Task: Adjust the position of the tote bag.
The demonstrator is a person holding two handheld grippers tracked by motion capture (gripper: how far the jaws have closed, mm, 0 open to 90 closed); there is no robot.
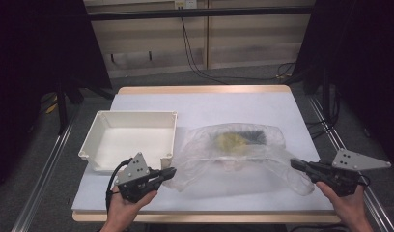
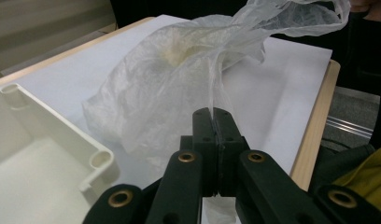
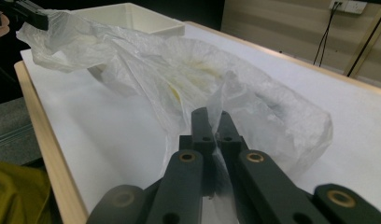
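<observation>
**Plastic bag held at both ends above the worktop**

The left gripper point(image 1: 170, 172) has its fingers clamped together on a thin fold of the clear plastic bag point(image 1: 233, 157); the left gripper view shows the film pinched between the closed fingers point(image 2: 205, 128). The right gripper point(image 1: 295, 163) is likewise clamped on the opposite end of the bag, with film caught between its closed fingers point(image 3: 201, 122).

Edges and clearance: the bag lies across the near middle of the worktop point(image 1: 204, 104), stretched between the two grippers. Its left end sits just beside the near right corner of the white tray point(image 1: 133, 116). The worktop's far half is bare white surface. The near wooden edge runs just below both hands. The right gripper sits near the worktop's right edge, and the left gripper sits just in front of the tray.

Containers and contents: the white tray is a square, open-topped box with rounded corner posts; its interior is bare. The bag holds a yellowish item point(image 1: 230, 140) and a dark item point(image 1: 253, 135) beside it, both blurred by the film and not identifiable.
</observation>
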